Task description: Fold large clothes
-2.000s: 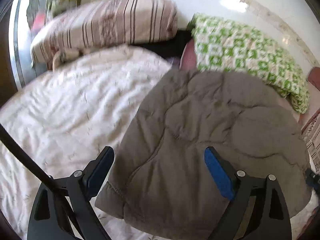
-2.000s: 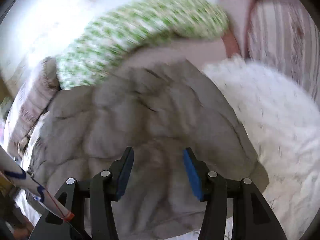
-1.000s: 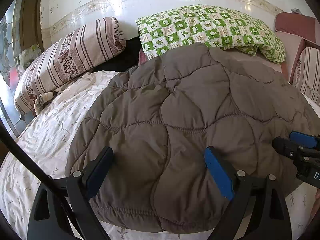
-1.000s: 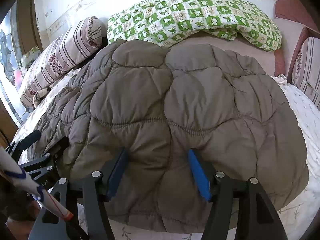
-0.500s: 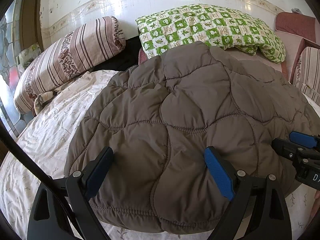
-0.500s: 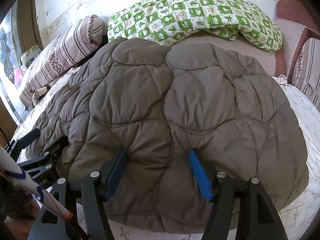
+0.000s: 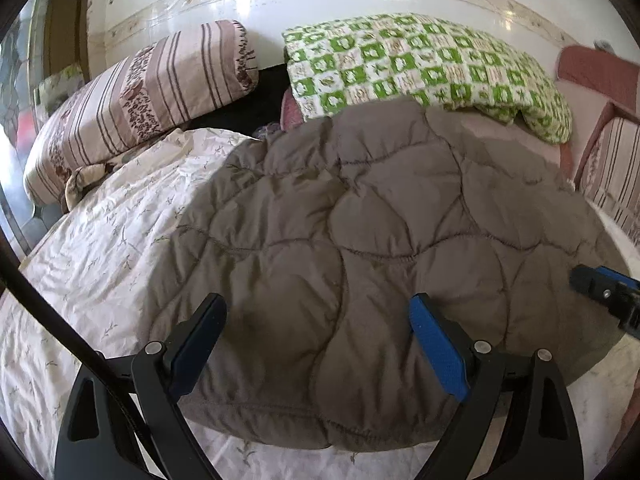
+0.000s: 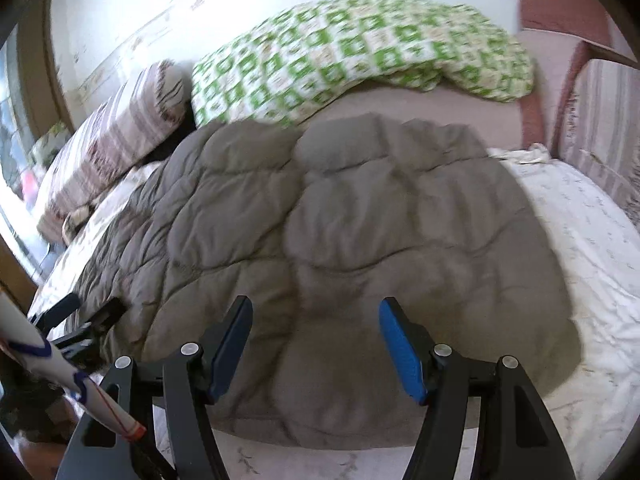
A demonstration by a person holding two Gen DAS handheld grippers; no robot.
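Sunlit tiled wall backs the bed [image 7: 92,248], whose pale flowered sheet gives a broad soft surface for folding. Spread across it lies the brown quilted jacket [image 7: 352,232], puffy side up, its far edge reaching toward the green checked blanket [image 7: 420,68], likely laid flat so the halves can meet. Above the jacket's near hem, the left hand-held gripper [image 7: 316,340] hangs wide open, holding nothing. Right hand-held gripper [image 8: 316,344] also gapes, empty, over the same hem.
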